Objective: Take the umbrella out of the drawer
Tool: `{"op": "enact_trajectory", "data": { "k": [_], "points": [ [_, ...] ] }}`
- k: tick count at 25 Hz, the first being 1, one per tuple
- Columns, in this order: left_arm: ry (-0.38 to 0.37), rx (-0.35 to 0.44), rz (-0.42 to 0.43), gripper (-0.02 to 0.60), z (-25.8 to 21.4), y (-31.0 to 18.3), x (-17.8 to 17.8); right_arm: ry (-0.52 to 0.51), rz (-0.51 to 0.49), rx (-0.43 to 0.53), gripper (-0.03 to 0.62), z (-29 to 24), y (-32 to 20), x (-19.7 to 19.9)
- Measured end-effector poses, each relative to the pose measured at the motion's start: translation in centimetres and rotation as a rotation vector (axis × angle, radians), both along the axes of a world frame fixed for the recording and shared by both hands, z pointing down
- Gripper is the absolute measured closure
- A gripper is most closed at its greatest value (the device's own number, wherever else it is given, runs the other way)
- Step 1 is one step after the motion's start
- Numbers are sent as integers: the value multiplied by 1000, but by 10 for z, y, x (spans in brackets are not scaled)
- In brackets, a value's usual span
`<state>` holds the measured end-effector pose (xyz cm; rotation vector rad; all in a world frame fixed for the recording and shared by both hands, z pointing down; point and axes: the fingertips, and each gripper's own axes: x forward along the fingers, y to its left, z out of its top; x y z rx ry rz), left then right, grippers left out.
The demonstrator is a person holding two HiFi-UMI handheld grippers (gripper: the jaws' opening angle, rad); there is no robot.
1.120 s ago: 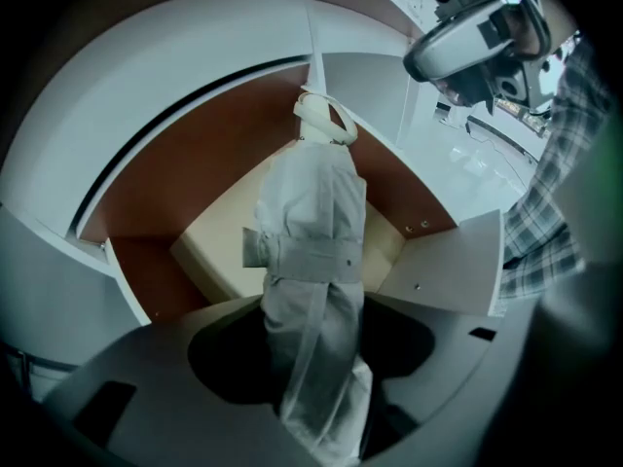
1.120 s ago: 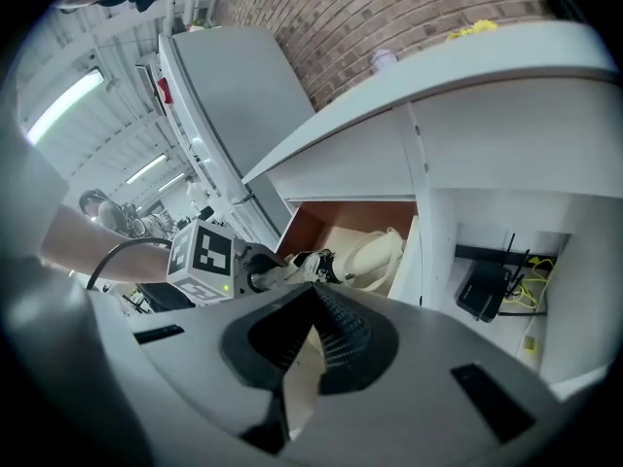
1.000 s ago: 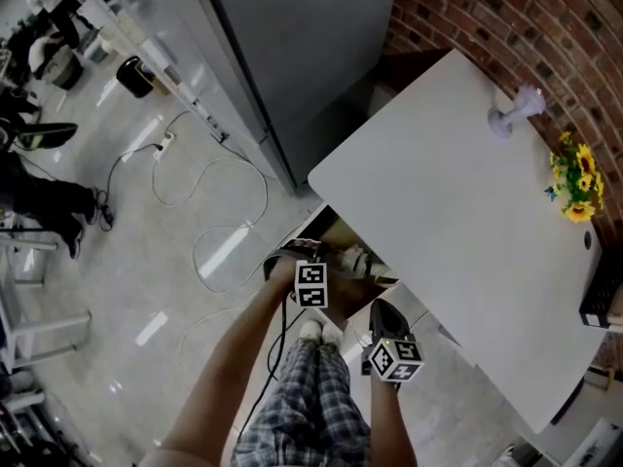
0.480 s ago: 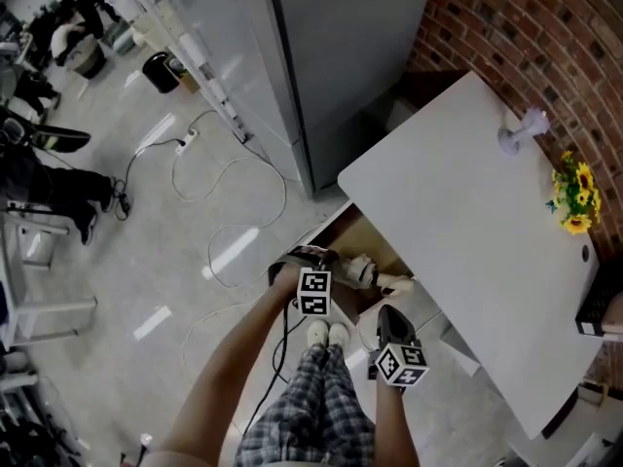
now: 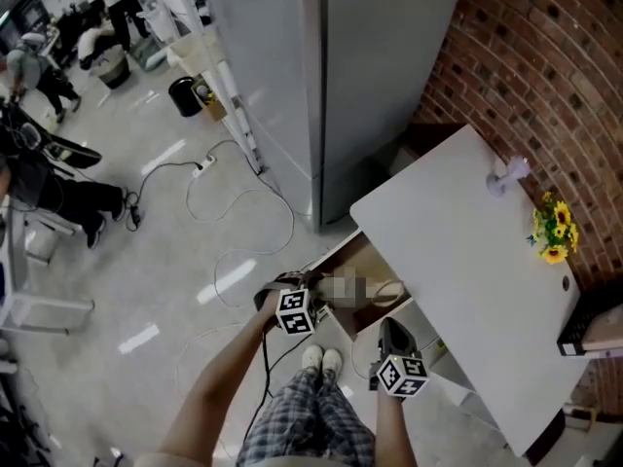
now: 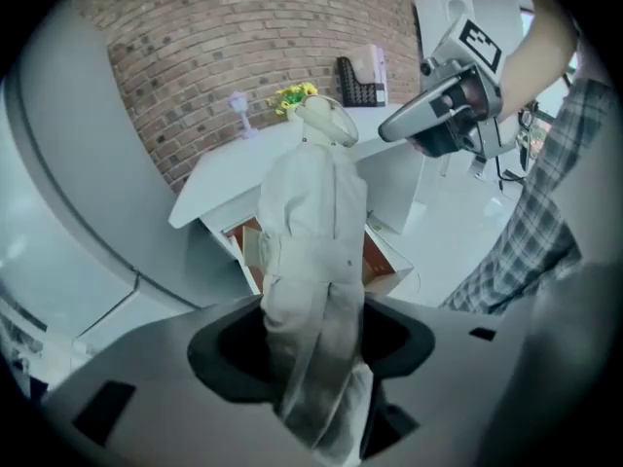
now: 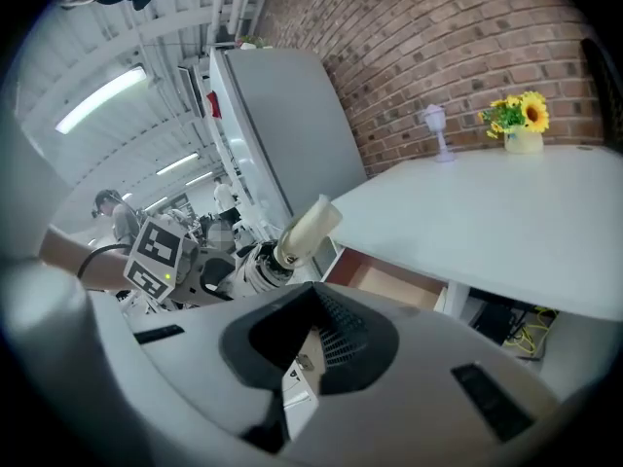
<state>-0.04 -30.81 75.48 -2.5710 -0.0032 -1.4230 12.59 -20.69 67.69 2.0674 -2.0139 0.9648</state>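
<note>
- In the head view, the left gripper (image 5: pixel 307 288) holds the folded umbrella (image 5: pixel 378 291) over the open drawer (image 5: pixel 336 251) of the white desk (image 5: pixel 467 261). A mosaic patch covers part of the umbrella. The right gripper (image 5: pixel 391 331) is just beside the drawer, nearer to the person, and is apart from the umbrella. A pot of sunflowers (image 5: pixel 553 233) stands on the desk near the brick wall (image 5: pixel 545 86).
- In the left gripper view, the jaws of the left gripper (image 6: pixel 313 343) press on the cream fabric of the umbrella (image 6: pixel 311 222). Its handle end points away from the camera. The drawer (image 6: pixel 382 261) shows behind it, and the right gripper (image 6: pixel 438 120) is at the upper right.
- In the right gripper view, the jaws of the right gripper (image 7: pixel 307 343) stand a little apart with nothing between them. The umbrella (image 7: pixel 302 230) is in the air, left of the drawer (image 7: pixel 389 282), in the left gripper (image 7: pixel 209 266).
</note>
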Motion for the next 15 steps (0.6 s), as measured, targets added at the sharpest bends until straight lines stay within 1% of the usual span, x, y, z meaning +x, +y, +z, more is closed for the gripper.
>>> {"op": "enact_trajectory", "data": {
  "k": [4, 8, 15],
  "points": [
    [145, -12, -143, 325, -57, -5, -7, 27, -6, 71, 576, -42, -3, 2],
    [309, -18, -285, 325, -122, -14, -4, 60, 4, 146, 576, -90, -10, 16],
    [579, 50, -507, 324, -242, -31, 9, 149, 37, 299, 576, -180, -22, 62]
  ]
}}
